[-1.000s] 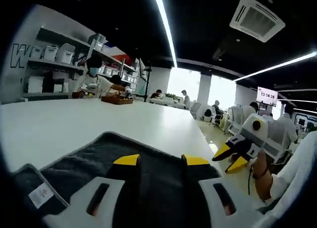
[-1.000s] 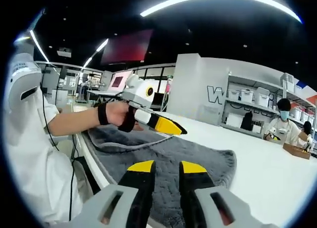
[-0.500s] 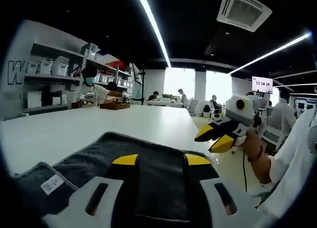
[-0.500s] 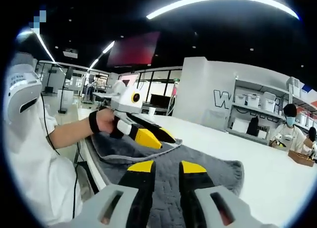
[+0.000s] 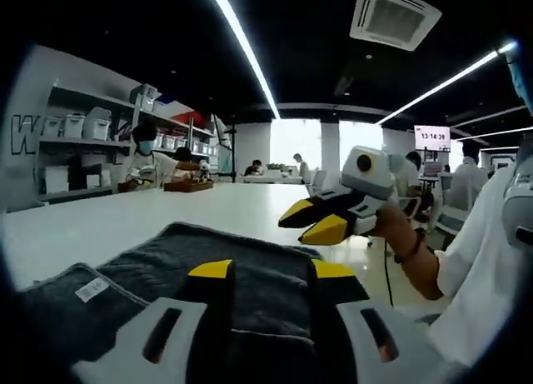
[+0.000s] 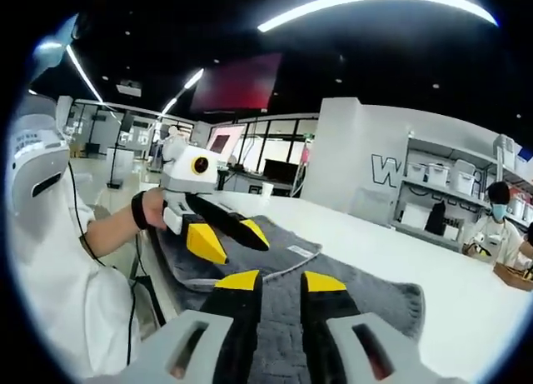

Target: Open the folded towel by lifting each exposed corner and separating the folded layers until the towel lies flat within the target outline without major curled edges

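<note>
A: Where does the towel sit?

B: The dark grey towel (image 5: 250, 259) lies on the white worktop (image 5: 108, 226) near its front edge, still folded in layers. In the left gripper view a white label (image 5: 97, 289) shows on the lower layer at the left. In the right gripper view the towel (image 6: 358, 292) runs from the near edge toward the middle of the worktop (image 6: 466, 292), and a pale piped edge curves across the top layer.

A: Left claw?

B: The left claw (image 5: 271, 270) hovers over the towel, yellow tips parted with grey cloth visible in the gap; nothing held. In the right gripper view it (image 6: 229, 234) comes in from the left, held in a hand (image 6: 154, 213) with a black wrist strap, jaws apart above the towel's near corner. Contact with the cloth: cannot tell.

A: Right claw?

B: The right claw (image 6: 271, 279) also stands with jaws apart, a narrow gap, gripping nothing. In the left gripper view it (image 5: 321, 221) hangs above the towel's far right edge, tips spread.

A: Surroundings?

B: A person in a mask (image 5: 148, 155) sits at shelving (image 5: 75, 142) with white bins across the worktop. Ceiling strip lights (image 5: 241, 47) overhead.
</note>
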